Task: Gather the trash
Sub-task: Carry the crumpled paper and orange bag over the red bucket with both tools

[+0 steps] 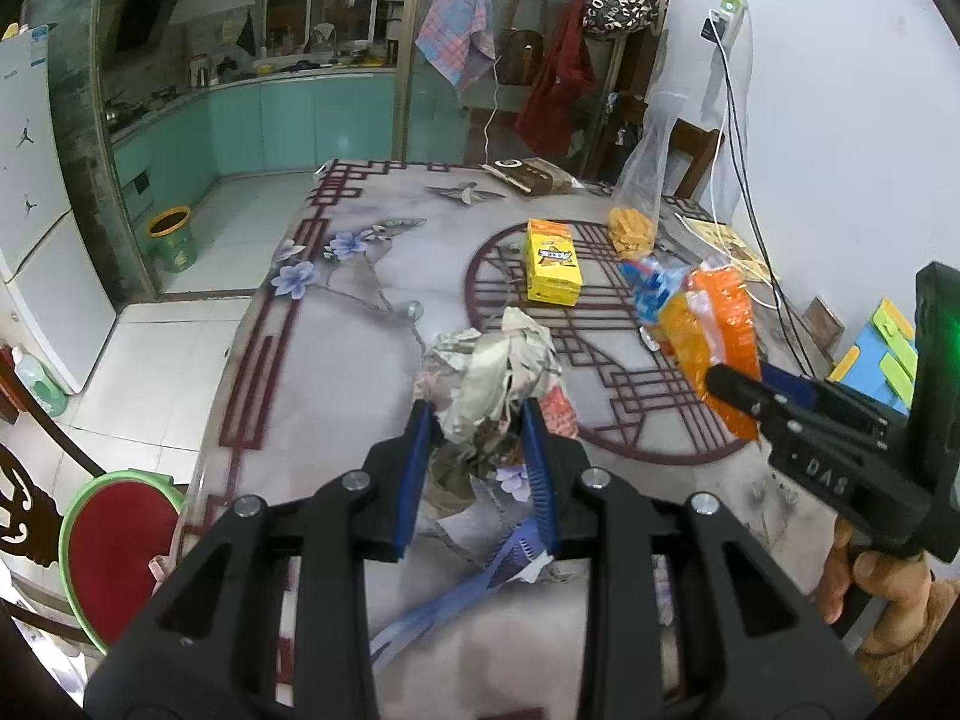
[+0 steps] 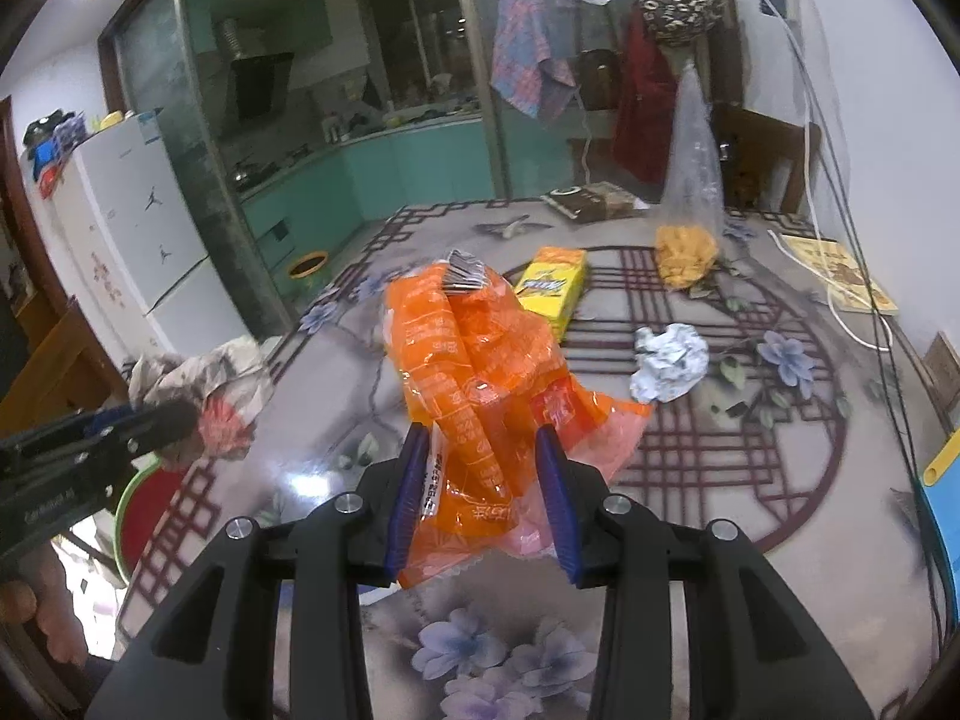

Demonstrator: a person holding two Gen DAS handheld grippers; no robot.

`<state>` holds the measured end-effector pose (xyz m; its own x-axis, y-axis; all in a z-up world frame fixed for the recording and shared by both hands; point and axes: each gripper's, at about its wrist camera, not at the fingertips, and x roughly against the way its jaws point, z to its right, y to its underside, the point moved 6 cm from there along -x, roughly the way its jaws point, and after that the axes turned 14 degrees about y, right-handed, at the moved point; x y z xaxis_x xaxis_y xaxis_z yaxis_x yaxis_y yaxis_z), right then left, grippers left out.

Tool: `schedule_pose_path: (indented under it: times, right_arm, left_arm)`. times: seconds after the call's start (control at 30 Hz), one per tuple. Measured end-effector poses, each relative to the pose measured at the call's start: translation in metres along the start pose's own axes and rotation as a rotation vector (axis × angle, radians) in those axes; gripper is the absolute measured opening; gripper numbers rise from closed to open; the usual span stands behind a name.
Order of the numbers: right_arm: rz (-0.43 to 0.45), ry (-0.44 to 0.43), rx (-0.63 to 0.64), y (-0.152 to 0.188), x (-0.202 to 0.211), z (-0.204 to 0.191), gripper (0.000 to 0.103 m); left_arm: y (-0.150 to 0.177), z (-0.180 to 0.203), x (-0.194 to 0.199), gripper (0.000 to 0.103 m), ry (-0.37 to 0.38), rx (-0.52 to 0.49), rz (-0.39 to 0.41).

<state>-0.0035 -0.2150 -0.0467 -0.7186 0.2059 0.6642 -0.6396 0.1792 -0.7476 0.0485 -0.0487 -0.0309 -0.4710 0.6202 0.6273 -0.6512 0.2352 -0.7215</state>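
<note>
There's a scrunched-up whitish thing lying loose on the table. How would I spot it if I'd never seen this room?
Start at the dining table with the dark red lattice circle printed on its cloth. Inside that circle, to the right of the yellow box, lies the crumpled paper ball. It is pale with a silvery-blue tinge, and unlike the orange wrapper, nothing holds it.

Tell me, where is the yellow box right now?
The yellow box lies on the patterned table, right of centre in the right wrist view, just behind the held orange wrapper and left of the crumpled white paper.
</note>
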Motion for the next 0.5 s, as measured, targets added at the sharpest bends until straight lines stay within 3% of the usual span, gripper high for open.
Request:
schedule_pose_path:
  times: [0.5]
  right_arm:
    - [-0.005, -0.042, 0.05, 0.01, 0.003, -0.026, 0.035]
  left_arm:
    - [0.009, -0.032, 0.015, 0.03, -0.045, 0.045, -0.001]
